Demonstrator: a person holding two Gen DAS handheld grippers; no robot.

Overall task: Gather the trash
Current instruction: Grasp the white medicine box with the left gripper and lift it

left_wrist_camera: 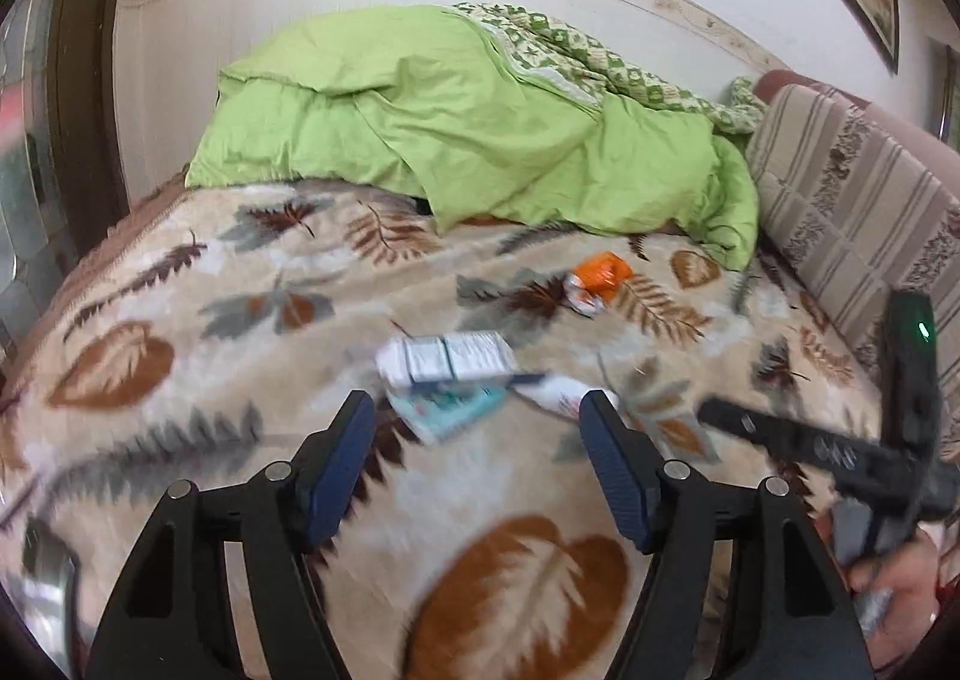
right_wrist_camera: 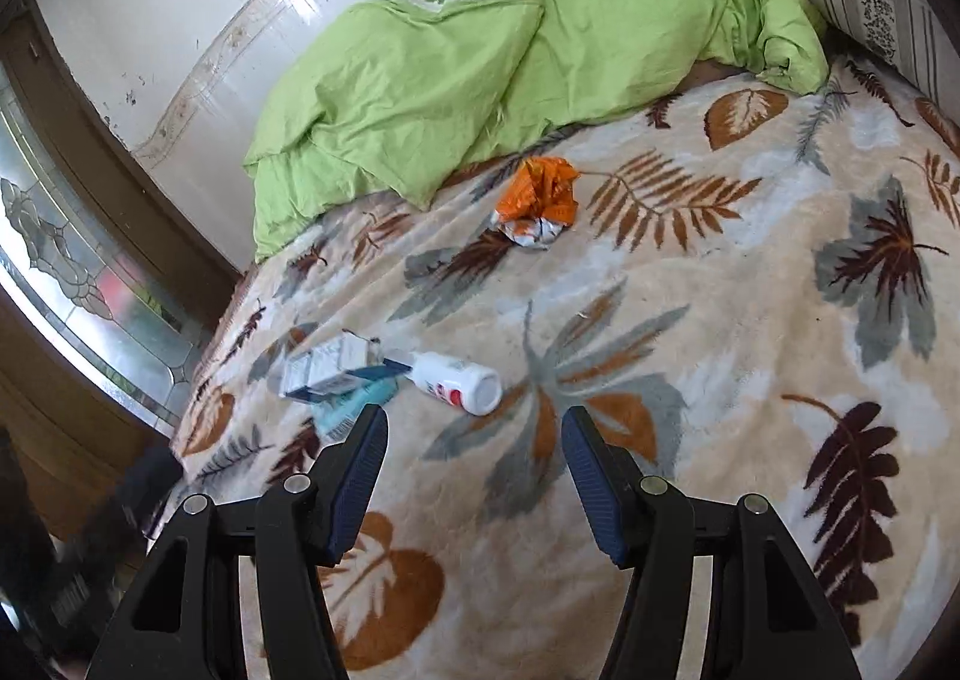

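Note:
Several pieces of trash lie on a leaf-patterned blanket (left_wrist_camera: 180,272). A flattened white and blue box (left_wrist_camera: 447,359) rests on a teal packet (left_wrist_camera: 447,410), with a small white bottle (left_wrist_camera: 564,395) on its side just to the right. A crumpled orange and silver wrapper (left_wrist_camera: 600,281) lies farther back. My left gripper (left_wrist_camera: 477,404) hovers open just short of the box, nothing between its pads. The right wrist view shows the same box (right_wrist_camera: 333,365), teal packet (right_wrist_camera: 354,404), bottle (right_wrist_camera: 459,380) and wrapper (right_wrist_camera: 537,200). My right gripper (right_wrist_camera: 474,416) is open and empty, right before the bottle.
A bunched green duvet (left_wrist_camera: 456,128) fills the back of the bed against the tiled wall. A striped cushion (left_wrist_camera: 852,200) stands at the right. The bed's left edge drops off beside a patterned glass door (right_wrist_camera: 72,272). A hand (left_wrist_camera: 900,578) holds the right gripper's body at the left view's right edge.

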